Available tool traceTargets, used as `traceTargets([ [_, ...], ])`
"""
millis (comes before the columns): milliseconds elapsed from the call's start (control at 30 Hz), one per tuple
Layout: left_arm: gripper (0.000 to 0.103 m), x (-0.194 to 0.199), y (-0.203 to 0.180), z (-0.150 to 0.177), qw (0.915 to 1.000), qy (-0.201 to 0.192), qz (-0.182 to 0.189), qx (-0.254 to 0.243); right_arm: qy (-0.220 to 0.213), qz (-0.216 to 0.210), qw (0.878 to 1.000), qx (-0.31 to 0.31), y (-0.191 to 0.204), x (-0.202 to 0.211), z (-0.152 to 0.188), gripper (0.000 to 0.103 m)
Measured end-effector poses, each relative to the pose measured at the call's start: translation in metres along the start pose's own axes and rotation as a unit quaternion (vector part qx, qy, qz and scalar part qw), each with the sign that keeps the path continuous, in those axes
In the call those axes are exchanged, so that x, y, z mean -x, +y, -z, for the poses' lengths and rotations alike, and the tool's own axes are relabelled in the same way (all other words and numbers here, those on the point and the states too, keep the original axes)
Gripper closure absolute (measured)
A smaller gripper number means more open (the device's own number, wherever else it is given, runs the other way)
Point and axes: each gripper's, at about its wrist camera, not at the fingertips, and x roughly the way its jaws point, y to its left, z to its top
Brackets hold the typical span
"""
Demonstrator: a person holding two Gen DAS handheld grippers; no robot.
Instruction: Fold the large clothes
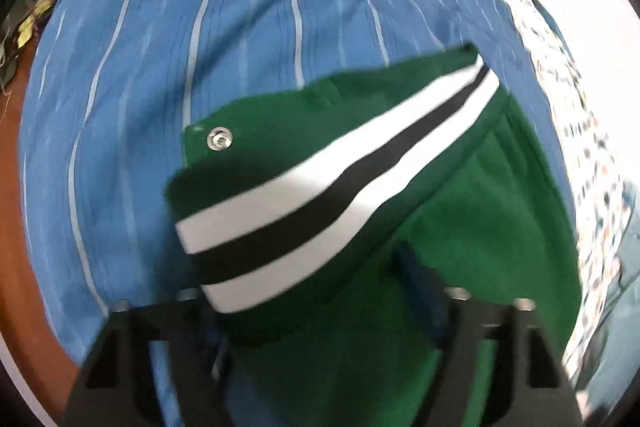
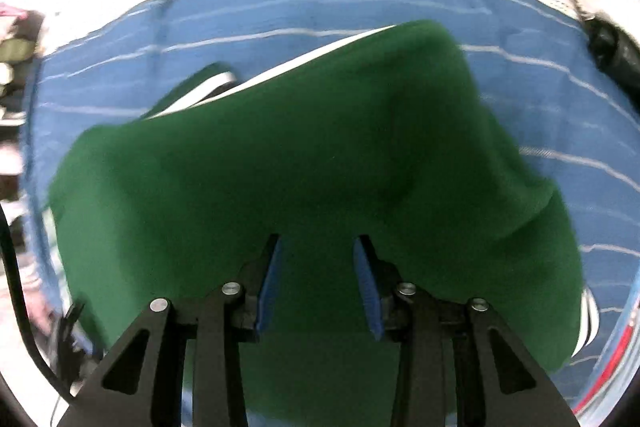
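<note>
A green garment (image 1: 472, 211) with a white-black-white ribbed band (image 1: 332, 179) and a metal snap (image 1: 219, 139) lies over a blue striped sheet (image 1: 168, 39). My left gripper (image 1: 320, 291) stands wide apart with the folded band and green cloth lying between its fingers; its left fingertip is hidden under the band. In the right wrist view the green garment (image 2: 304, 155) forms a rumpled heap. My right gripper (image 2: 318, 247) is open just above the cloth, its blue pads (image 2: 267, 291) holding nothing.
A white patterned cloth (image 1: 576, 131) borders the blue sheet at the right. Brown floor (image 1: 12, 227) shows at the left. In the right wrist view a black cable (image 2: 16, 287) runs down the left and a dark object (image 2: 616, 55) sits far right.
</note>
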Motion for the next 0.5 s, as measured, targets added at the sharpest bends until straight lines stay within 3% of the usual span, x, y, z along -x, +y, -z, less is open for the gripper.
traceTargets([
  [33,0.078,0.005,-0.006,-0.005,0.9999,-0.010,0.001,-0.011,0.004,-0.011,1.000,0.002,0.004,0.003,0.006,0.064],
  [67,0.080,0.011,-0.014,-0.010,0.9995,-0.017,-0.001,-0.028,0.007,-0.024,1.000,0.001,0.007,0.005,0.011,0.064],
  [167,0.082,0.033,-0.025,-0.020,0.9973,-0.043,0.012,-0.059,0.032,-0.088,0.996,0.008,0.034,0.001,0.024,0.064],
  [300,0.082,0.045,-0.027,-0.034,0.9940,-0.056,0.039,-0.086,0.055,-0.108,0.991,0.049,0.087,-0.024,0.025,0.064],
  [333,0.081,0.043,-0.021,-0.033,0.9929,-0.053,0.043,-0.098,0.071,-0.107,0.990,0.062,0.102,-0.039,0.025,0.064],
  [400,0.078,0.027,-0.017,-0.034,0.9939,-0.039,0.040,-0.095,0.082,-0.049,0.992,0.083,0.122,-0.073,0.028,0.064],
  [467,0.058,-0.002,-0.009,-0.033,0.9955,-0.006,0.038,-0.087,0.081,-0.029,0.994,0.064,0.128,-0.085,0.030,0.064],
  [500,0.054,-0.003,-0.007,-0.026,0.9956,0.001,0.041,-0.084,0.089,-0.018,0.994,0.063,0.133,-0.085,0.029,0.064],
])
